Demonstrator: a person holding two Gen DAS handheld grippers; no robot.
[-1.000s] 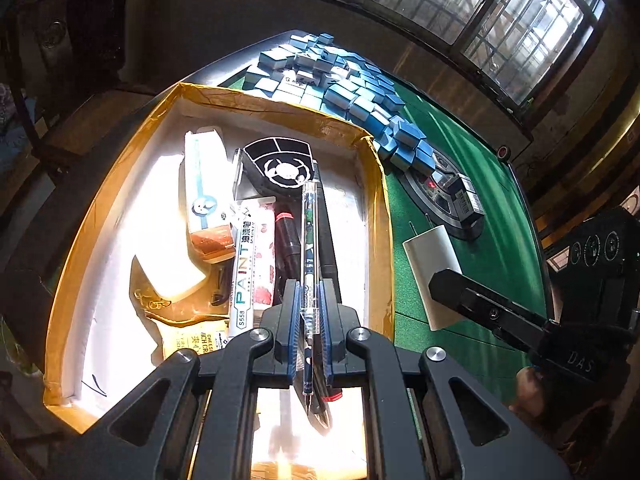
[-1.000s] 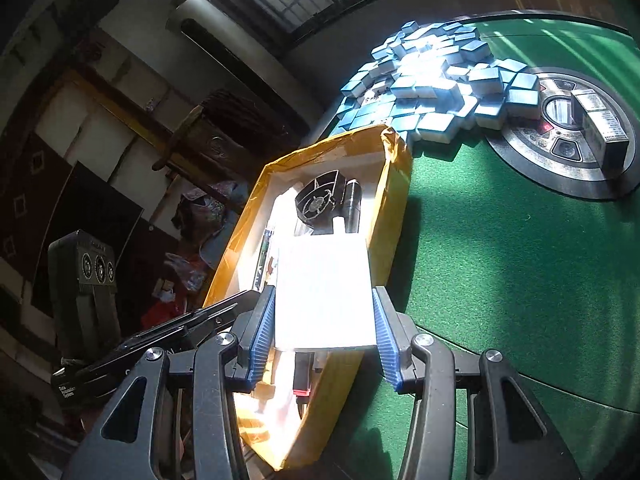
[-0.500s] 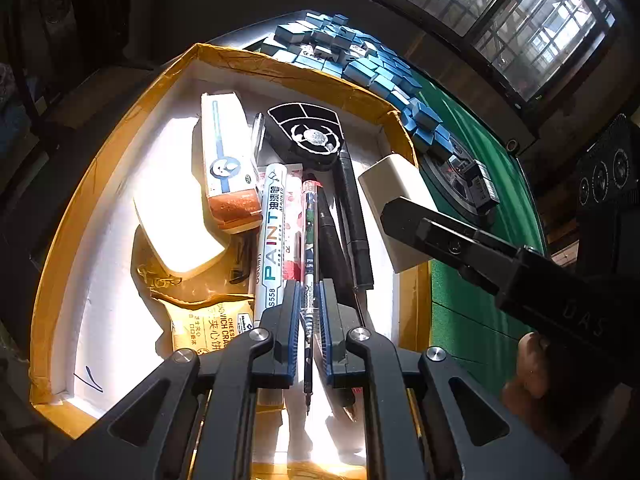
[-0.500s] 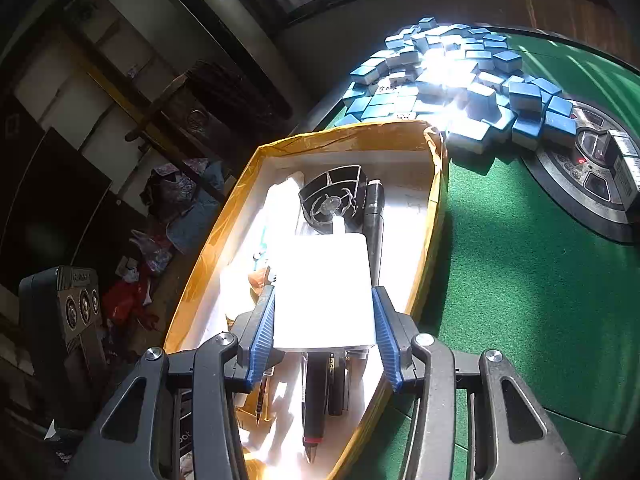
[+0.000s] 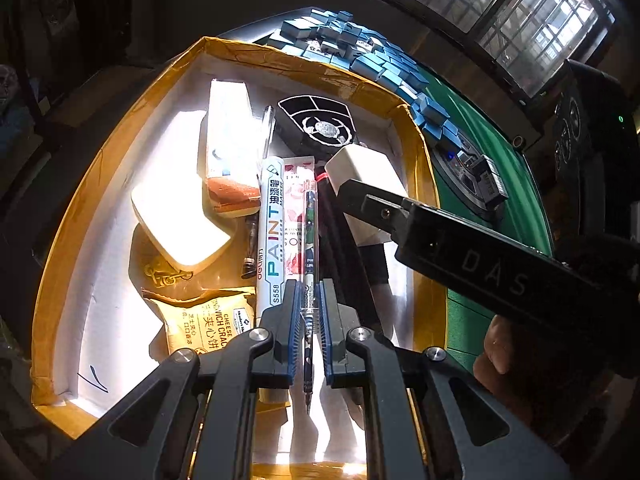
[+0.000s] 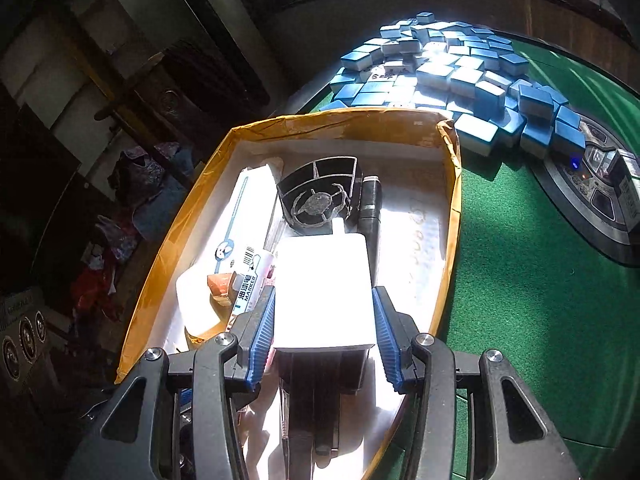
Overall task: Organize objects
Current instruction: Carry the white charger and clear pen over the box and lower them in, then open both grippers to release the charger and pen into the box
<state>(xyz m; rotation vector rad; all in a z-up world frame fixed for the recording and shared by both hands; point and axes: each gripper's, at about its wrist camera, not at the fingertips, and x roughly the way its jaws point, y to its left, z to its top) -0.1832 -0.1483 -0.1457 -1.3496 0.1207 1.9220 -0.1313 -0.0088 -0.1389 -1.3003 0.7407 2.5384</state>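
I am lowering a pen [image 5: 309, 240] pinched in my left hand-held gripper [image 5: 308, 332] and a white block [image 6: 325, 288] clamped in my right hand-held gripper [image 6: 325, 336] into the box [image 6: 320, 120], next needing release.

white block [image 6: 325, 288] carried over box [image 6: 450, 216] (from green felt)

Both wrist views close above, facing down, sharing box [image 5: 416, 184] [image 6: 450, 216]
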